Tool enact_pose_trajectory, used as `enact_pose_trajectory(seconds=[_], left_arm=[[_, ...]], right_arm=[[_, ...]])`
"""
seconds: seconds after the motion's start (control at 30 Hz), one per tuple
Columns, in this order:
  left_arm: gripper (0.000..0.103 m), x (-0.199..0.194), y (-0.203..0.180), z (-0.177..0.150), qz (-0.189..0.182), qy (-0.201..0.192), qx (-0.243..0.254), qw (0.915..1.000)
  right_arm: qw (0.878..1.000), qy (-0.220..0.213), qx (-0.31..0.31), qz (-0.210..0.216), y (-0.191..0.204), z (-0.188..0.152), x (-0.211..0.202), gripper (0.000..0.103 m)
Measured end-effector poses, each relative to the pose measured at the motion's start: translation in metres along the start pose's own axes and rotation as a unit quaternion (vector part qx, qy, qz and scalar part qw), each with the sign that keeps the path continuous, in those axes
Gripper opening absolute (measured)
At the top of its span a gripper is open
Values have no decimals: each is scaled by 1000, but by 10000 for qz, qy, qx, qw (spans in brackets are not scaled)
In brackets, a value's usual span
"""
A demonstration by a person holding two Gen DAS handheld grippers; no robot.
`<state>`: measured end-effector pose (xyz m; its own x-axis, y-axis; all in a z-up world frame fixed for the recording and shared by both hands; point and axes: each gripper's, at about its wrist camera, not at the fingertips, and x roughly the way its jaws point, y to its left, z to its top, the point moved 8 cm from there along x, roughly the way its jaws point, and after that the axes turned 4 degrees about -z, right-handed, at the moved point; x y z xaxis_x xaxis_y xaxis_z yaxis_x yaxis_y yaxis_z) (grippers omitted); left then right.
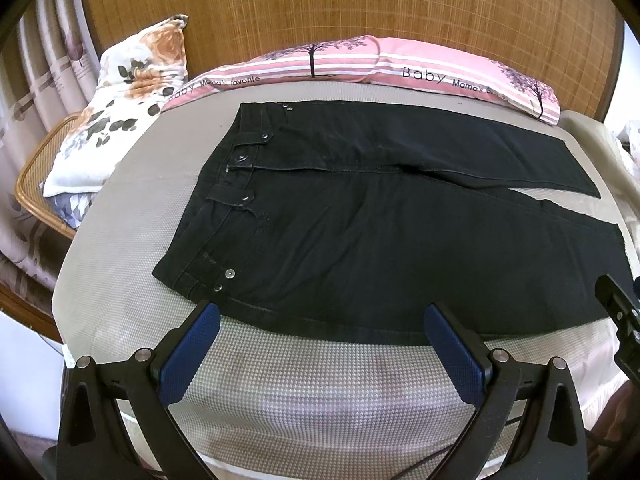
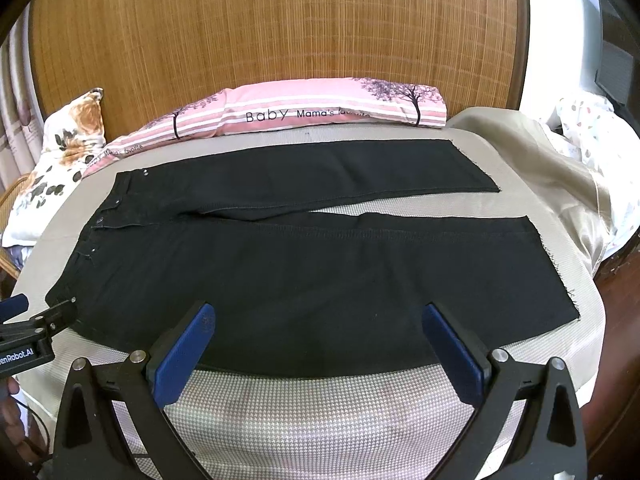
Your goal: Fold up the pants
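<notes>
Black pants [image 1: 380, 232] lie flat on the bed, waistband to the left and both legs spread to the right, a narrow gap between the legs. My left gripper [image 1: 322, 314] hovers open at the near edge, close to the waistband corner with its metal studs. In the right wrist view the same pants [image 2: 320, 272] fill the middle, and my right gripper [image 2: 318, 314] is open over the near leg's lower edge. Neither gripper holds any cloth. The other gripper's black frame [image 1: 620, 320] shows at the right edge of the left view, and the left one [image 2: 28, 328] at the left edge of the right view.
The bed cover [image 2: 320, 412] is a beige houndstooth sheet. A pink striped pillow [image 2: 312, 110] lies along the bamboo headboard [image 2: 280, 32]. A floral pillow [image 1: 120, 108] rests on a rattan chair at the left. A rumpled beige blanket [image 2: 560, 184] sits at the right.
</notes>
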<state>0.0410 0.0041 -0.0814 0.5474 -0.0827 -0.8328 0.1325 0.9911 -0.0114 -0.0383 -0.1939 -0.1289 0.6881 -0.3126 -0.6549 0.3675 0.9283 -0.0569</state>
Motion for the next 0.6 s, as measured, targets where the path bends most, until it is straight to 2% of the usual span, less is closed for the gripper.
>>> enact_pose_trajectory(seconds=[0.6], left_arm=[[101, 1, 0, -1, 9, 5, 2, 10000]], right_arm=[[10000, 23, -3, -19, 0, -1, 1, 103]])
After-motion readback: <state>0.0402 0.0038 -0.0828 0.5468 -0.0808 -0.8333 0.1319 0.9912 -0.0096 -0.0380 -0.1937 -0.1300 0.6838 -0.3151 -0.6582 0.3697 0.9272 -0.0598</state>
